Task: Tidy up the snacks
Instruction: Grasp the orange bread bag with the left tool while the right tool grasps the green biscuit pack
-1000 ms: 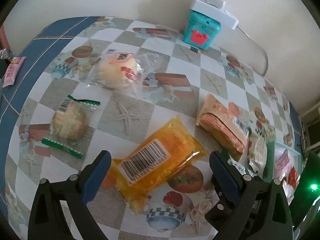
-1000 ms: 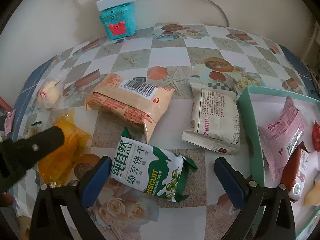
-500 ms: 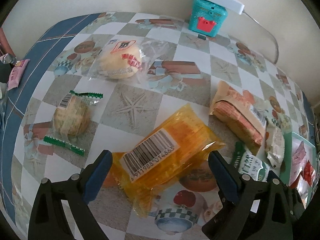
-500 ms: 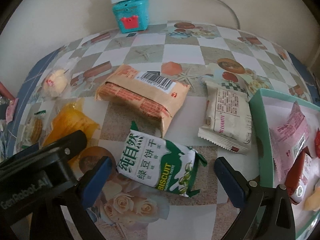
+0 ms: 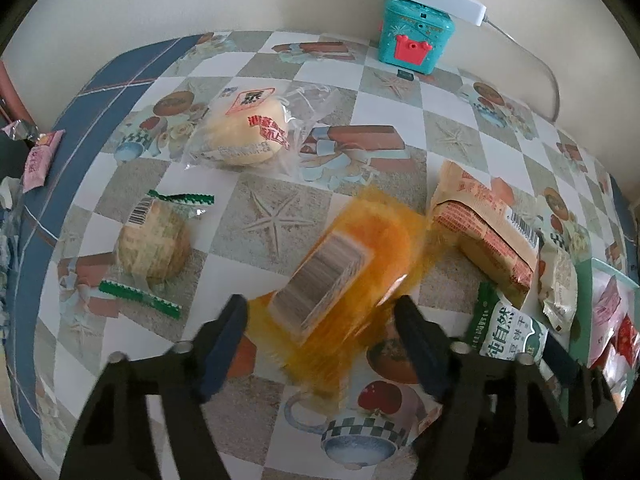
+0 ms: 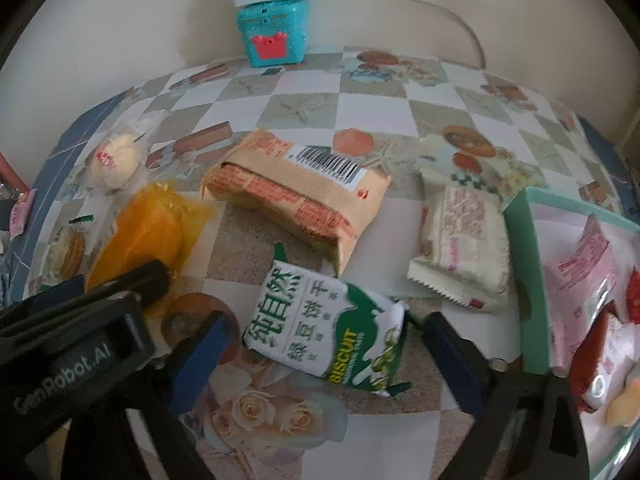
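My left gripper (image 5: pixel 320 312) points down at the checked tablecloth. Its jaws are closing, and the pads press both sides of the orange packet (image 5: pixel 352 256), which buckles up, blurred. The same packet (image 6: pixel 148 232) shows at the left of the right wrist view. My right gripper (image 6: pixel 328 326) straddles the green-and-white biscuit packet (image 6: pixel 320 320). Its jaws are closing too, with a small gap left on each side. The teal tray (image 6: pixel 520 260) at the right holds a pink packet (image 6: pixel 580 268) and red ones.
A tan cracker packet (image 6: pixel 304 196) and a cream packet (image 6: pixel 460 248) lie beyond the biscuits. A bagged bun (image 5: pixel 244 132) and a green-edged round cake (image 5: pixel 152 248) lie to the left. A teal box (image 5: pixel 416 36) under a power strip stands against the wall.
The left jaws have narrowed onto the orange packet, which has bunched up and tilted. The right jaws have narrowed a little around the biscuit packet. Neither hand has shifted much.
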`<state>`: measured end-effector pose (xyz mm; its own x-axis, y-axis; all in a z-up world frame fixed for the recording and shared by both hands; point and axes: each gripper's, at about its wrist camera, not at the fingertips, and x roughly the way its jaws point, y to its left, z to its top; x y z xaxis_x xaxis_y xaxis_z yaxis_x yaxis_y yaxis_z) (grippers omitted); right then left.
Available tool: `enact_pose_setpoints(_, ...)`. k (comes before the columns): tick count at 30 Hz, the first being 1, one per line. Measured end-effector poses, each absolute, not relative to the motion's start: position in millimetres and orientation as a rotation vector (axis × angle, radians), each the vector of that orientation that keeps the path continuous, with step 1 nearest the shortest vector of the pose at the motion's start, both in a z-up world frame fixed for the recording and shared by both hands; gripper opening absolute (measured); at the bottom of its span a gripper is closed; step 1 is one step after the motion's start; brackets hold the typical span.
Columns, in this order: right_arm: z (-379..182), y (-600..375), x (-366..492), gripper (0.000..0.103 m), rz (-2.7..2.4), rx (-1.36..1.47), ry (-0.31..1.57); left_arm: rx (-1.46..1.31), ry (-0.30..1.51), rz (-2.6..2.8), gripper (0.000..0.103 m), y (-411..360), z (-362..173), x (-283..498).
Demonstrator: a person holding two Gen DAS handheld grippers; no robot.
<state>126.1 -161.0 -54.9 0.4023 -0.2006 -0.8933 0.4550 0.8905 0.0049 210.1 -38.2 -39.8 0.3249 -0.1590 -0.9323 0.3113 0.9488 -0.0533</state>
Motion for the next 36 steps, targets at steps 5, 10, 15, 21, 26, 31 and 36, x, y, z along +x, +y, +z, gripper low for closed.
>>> enact_pose_setpoints(5,-52,-163,125,0.082,-0.427,0.259,1.076,0.141,1.202,-0.315,0.065,-36,-38,209)
enact_pose_setpoints(10,-51,-163,123,0.079,-0.424,0.264,1.081,0.130,1.200,-0.336,0.052,-37,-34,208)
enact_pose_setpoints(15,-49,-165,121,0.079,-0.422,0.280,1.089,0.139,1.206,-0.345,0.048,-39,-33,205)
enact_pose_setpoints(21,-40,-166,117,0.079,-0.420,0.293,1.085,0.117,1.223,-0.342,0.047,-35,-31,200)
enact_pose_setpoints(26,-28,-166,110,0.078,-0.424,0.301,1.080,0.087,1.229,-0.340,0.046,-30,-25,191)
enact_pose_setpoints(31,-18,-167,101,0.078,-0.430,0.304,1.085,0.070,1.219,-0.345,0.046,-26,-16,182)
enact_pose_setpoints(36,-2,-170,87,0.078,-0.439,0.320,1.065,0.057,1.225,-0.345,0.046,-20,-12,169)
